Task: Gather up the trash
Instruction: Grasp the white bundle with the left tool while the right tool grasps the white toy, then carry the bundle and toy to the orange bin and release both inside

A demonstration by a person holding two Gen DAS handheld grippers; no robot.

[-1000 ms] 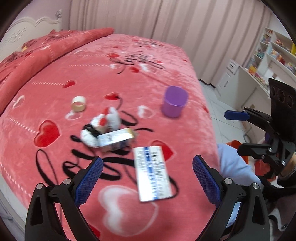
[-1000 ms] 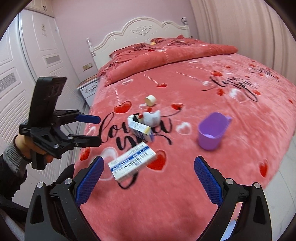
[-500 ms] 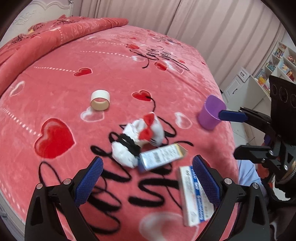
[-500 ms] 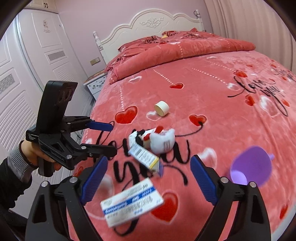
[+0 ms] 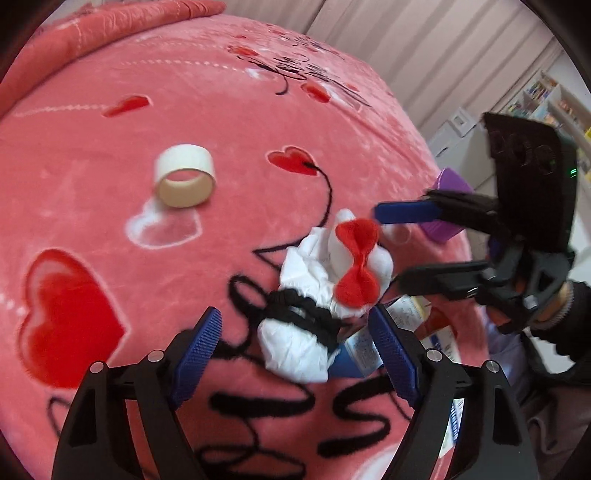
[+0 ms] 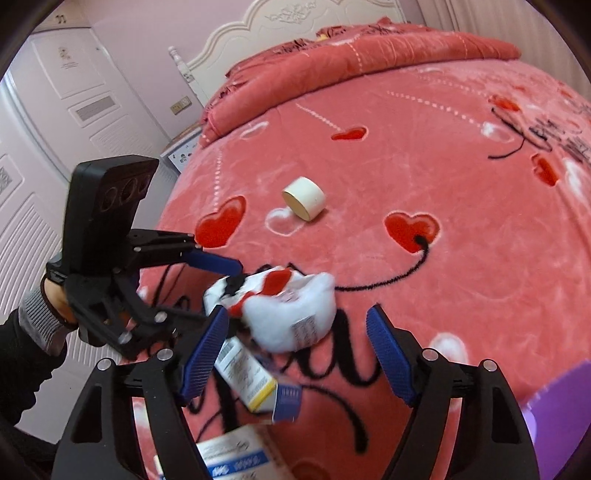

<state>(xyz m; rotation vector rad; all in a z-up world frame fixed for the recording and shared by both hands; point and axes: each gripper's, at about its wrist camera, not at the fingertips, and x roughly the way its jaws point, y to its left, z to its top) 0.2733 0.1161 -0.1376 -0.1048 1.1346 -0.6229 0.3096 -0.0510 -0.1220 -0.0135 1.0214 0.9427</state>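
A crumpled white tissue [image 5: 295,349] with a black hair tie [image 5: 304,314] lies on the pink bed against a white plush toy with a red bow [image 5: 356,267]. My left gripper [image 5: 295,354] is open, its jaws either side of the tissue. My right gripper [image 6: 297,352] is open just in front of the plush toy [image 6: 295,317]. A small blue, white and yellow carton [image 6: 255,380] lies between its jaws, and a white-blue flat box [image 6: 236,459] lies below it. An empty tape roll [image 5: 184,176] lies further back, also in the right wrist view [image 6: 304,198].
A purple cup [image 5: 445,206] stands at the bed's right edge, partly behind the right gripper; its rim shows in the right wrist view [image 6: 557,417]. Folded red bedding [image 6: 351,62] and a white headboard [image 6: 310,22] lie at the far end. Shelves [image 5: 554,103] stand beyond the bed.
Both grippers have moved forward and closer to the pile of tissue, plush toy and carton; the pile now fills the space between the jaws. Both stay open.
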